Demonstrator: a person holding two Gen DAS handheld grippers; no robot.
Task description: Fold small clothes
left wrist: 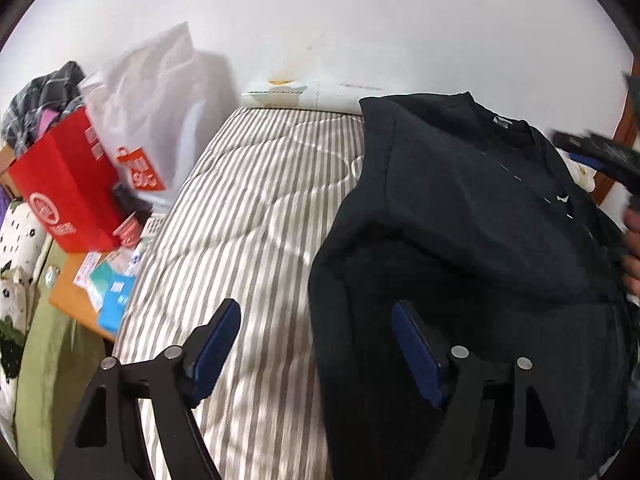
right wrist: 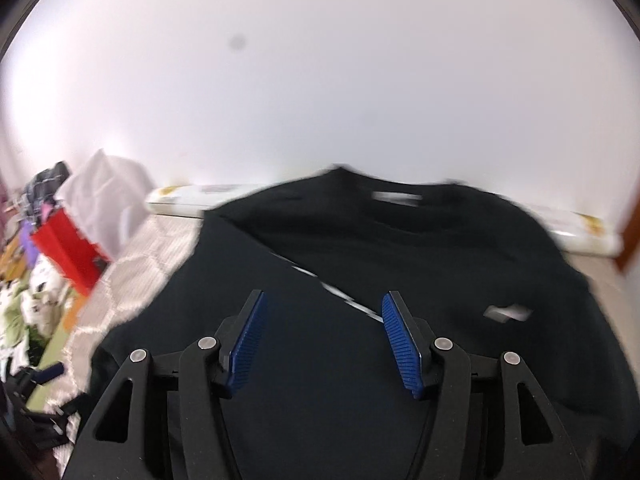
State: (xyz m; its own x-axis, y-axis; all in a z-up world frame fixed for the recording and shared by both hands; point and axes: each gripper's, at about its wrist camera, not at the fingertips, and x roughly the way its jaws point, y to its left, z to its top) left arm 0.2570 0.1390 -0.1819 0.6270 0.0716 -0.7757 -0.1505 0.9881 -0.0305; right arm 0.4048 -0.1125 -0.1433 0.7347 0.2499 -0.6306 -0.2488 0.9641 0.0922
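The striped mattress [left wrist: 256, 216] is filling most of what I am seeing from my left hand, running up to the white wall [left wrist: 320, 20]. The black T-shirt [left wrist: 472, 216] is lying spread on it, collar toward the wall, one side already doubled over onto the body, with a small white logo on the chest and a pale label inside the neck.

Off the mattress's left side, a red bag [left wrist: 66, 184] is standing beside a white plastic bag [left wrist: 156, 92], with plaid clothing [left wrist: 40, 96] heaped behind them and small packets lying on an orange surface below.

My left gripper [left wrist: 316, 350] is hanging over the shirt's left edge, jaws standing well apart and gripping nothing: the right blue pad is showing in front of black cloth, the left pad over bare stripes, so the hem edge is running between them. Whether either pad is touching the fabric I cannot tell.

My right gripper [right wrist: 322, 342] is pointing across the middle of the T-shirt [right wrist: 400, 248], which is spreading out under and ahead of it in a blurred picture. Its jaws are standing apart with nothing pinched; the folded edge is passing just ahead of the right pad. My right hand [left wrist: 632, 248] is showing at the edge of the left view, beside the shirt.
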